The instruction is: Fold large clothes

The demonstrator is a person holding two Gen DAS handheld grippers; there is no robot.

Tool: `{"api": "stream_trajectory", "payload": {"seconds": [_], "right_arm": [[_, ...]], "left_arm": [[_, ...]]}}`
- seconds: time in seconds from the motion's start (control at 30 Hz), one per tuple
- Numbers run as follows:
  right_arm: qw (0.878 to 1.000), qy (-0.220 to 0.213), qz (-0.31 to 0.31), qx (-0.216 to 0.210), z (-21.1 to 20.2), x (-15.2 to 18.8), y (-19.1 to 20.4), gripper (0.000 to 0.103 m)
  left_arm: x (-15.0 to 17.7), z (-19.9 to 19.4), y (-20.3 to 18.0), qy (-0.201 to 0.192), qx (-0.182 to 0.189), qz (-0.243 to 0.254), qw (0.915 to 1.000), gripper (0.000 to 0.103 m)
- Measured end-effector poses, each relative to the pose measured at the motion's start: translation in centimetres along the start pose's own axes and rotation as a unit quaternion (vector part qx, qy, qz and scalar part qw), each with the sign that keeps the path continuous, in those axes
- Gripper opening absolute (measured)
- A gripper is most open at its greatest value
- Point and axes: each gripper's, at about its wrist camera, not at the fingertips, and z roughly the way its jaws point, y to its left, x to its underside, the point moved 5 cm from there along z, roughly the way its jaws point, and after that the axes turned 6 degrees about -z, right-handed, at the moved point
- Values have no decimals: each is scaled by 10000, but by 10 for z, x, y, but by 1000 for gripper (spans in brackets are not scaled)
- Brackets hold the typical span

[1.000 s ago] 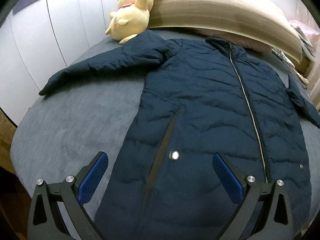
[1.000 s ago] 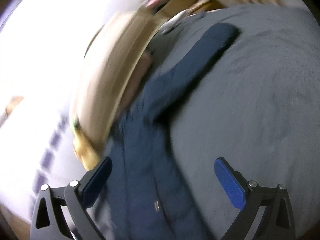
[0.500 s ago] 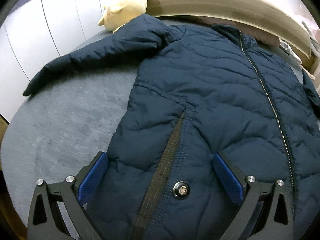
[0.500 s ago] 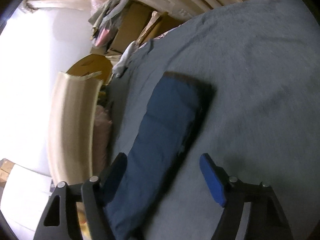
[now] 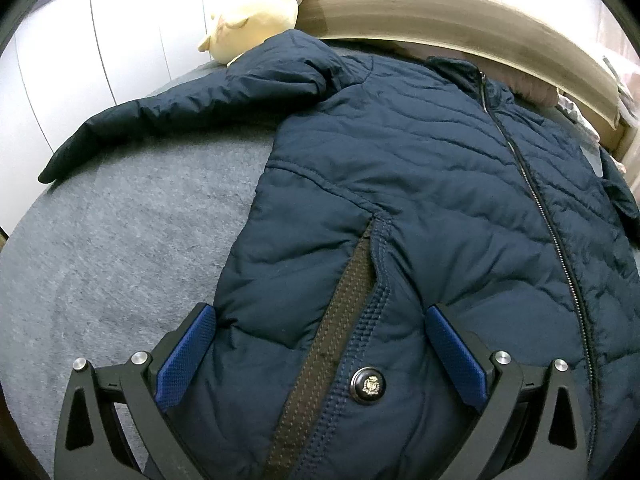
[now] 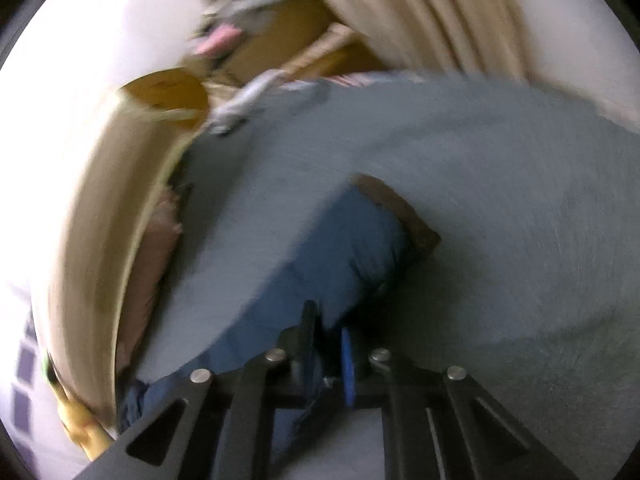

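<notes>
A dark navy padded jacket (image 5: pixel 420 184) lies front up on a grey bed cover (image 5: pixel 120 248), zip closed, one sleeve (image 5: pixel 168 116) stretched out to the left. My left gripper (image 5: pixel 320 344) stands open low over the jacket's lower left side, its blue pads (image 5: pixel 188 356) straddling the pocket slit and snap button (image 5: pixel 367 385) without pinching the cloth. In the blurred right wrist view my right gripper (image 6: pixel 328 356) is shut on the jacket's other sleeve (image 6: pixel 340 248), which runs away from the fingers to its dark cuff (image 6: pixel 400 208).
A yellow plush toy (image 5: pixel 256 8) sits at the head of the bed against a beige headboard (image 5: pixel 440 8). White wardrobe doors (image 5: pixel 80 48) stand at the left. Cardboard boxes and loose clothes (image 6: pixel 248 40) pile up beyond the bed's far side.
My left gripper sank closer to the jacket's lower side, still open. My right gripper swung along the sleeve, then its jaws shut on it.
</notes>
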Motion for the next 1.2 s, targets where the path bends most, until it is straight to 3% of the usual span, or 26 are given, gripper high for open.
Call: {"api": "stream_trajectory", "payload": {"seconds": [0.2,0.37,0.43,0.63,0.7,0.8,0.87,0.9,0.93,1.03,1.13,1.2], "right_arm": [[9905,-399,-1189,-563,-51,-6,135,10],[9687,-423,-2102,-1246,-84,44,262,10],[9547,-305,-2531,-1532,-94,84,314,10],[9287,377,-3063,-2058,-80,208,407,10],[9192,801,-3279,-2028,-61,251,425,11],[9015,1420,-3749,-1629,-29,317,438,15],[8902,1657,-4036,-1309,-10,348,440,30],[8876,1738,-4099,-1180,-7,356,438,79],[8858,1805,-4132,-1098,-2,358,435,103],[8828,1725,-4173,-1296,-7,353,431,103],[8937,1522,-3925,-1548,-22,333,421,103],[9021,1462,-3658,-1765,-40,319,403,103]], "left_arm": [[-1,0,0,23,69,-54,10000,103],[0,-1,2,13,117,-82,9999,103],[1,-2,2,12,149,-108,9998,103],[1,-3,2,4,178,-133,9998,103],[0,-3,3,12,198,-146,9997,103],[0,-3,3,25,208,-150,9997,103],[0,-2,3,36,205,-147,9997,103],[0,-2,3,49,208,-149,9997,103],[0,-2,3,64,207,-148,9997,103],[-1,0,3,126,203,-140,9996,103],[-6,1,3,345,283,-79,9990,103],[-14,-9,6,426,627,-232,9969,103]]}}
